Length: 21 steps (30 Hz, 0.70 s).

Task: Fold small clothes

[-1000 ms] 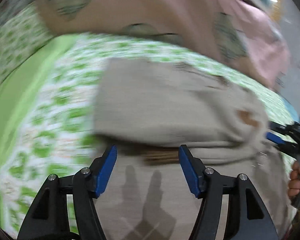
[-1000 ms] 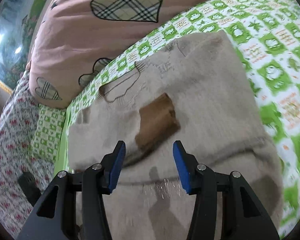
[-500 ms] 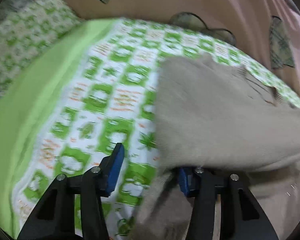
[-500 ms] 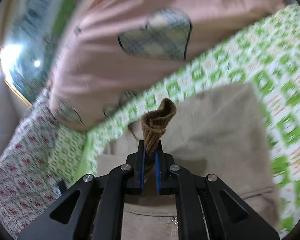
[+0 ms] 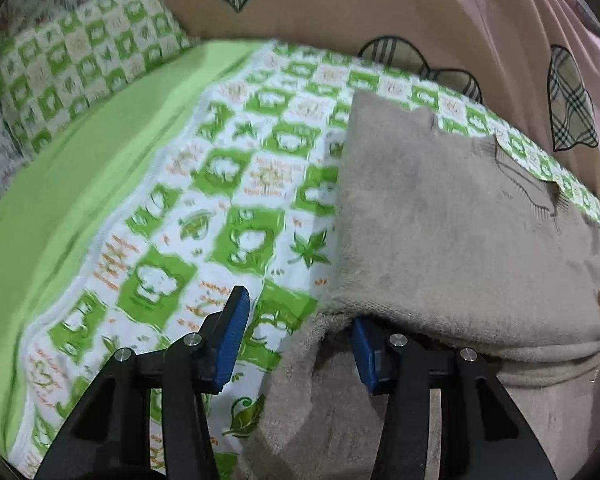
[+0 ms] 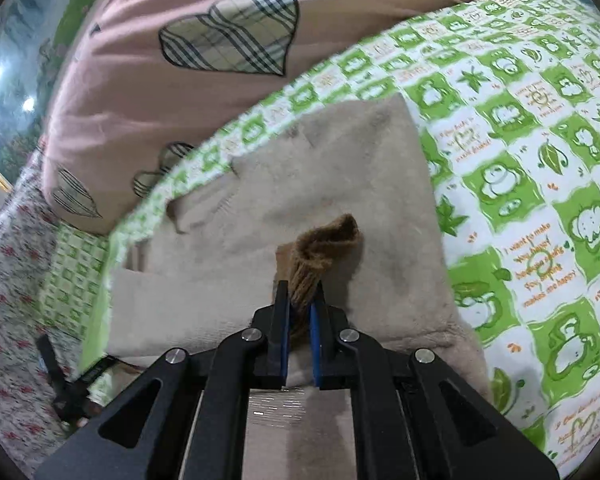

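The beige garment (image 5: 452,232) lies on the green-checked bedsheet (image 5: 228,208), spreading from centre towards three o'clock in the left wrist view, one layer doubled over but still loose. The right gripper (image 6: 300,312) pinches its brown cuff (image 6: 324,248) tight; the left gripper (image 5: 296,344) gapes wide, its right finger tucked under the fold. Judging by this, folding is midway. Sheet print reads "I want to make... happy".

beige sweaters (image 5: 452,232): 1 | pink quilts (image 6: 188,92): 1 | grippers: 2 — left gripper (image 5: 296,344), right gripper (image 6: 300,320)
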Each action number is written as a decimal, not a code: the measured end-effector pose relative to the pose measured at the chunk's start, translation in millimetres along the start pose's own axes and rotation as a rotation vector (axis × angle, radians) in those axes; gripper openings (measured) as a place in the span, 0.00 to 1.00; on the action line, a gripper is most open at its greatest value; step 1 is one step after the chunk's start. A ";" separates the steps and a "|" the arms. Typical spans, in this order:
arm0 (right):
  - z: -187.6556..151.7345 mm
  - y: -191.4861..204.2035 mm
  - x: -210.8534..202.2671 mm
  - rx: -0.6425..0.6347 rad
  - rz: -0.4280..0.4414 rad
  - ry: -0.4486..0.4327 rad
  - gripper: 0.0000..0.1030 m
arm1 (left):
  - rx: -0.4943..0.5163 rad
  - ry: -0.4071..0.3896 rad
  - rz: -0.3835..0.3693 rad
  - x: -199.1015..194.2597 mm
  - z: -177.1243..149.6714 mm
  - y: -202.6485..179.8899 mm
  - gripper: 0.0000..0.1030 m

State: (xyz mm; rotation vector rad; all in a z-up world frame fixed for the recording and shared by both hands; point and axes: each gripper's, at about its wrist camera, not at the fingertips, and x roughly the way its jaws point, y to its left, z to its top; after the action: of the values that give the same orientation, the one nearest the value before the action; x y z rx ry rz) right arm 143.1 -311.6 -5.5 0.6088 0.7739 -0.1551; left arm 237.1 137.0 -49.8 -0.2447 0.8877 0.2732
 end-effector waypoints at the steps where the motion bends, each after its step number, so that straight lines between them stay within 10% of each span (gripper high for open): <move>1: -1.6 -3.1 5.2 0.001 -0.009 0.020 0.09 | -0.015 0.019 -0.021 2.4 0.8 4.1 0.49; 15: -12.5 -8.5 -45.4 -0.003 -0.083 -0.030 0.18 | 0.007 0.088 -0.097 -26.9 -23.4 39.2 0.52; 21: -44.5 0.5 -89.9 -0.064 -0.054 -0.019 0.43 | 0.016 0.101 -0.144 -69.6 -63.2 57.3 0.54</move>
State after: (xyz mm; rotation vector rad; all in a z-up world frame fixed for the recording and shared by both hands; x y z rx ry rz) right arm 52.1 -293.6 32.6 0.5248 0.7741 -0.1850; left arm 130.3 161.2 -38.9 -0.3084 0.9671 0.1207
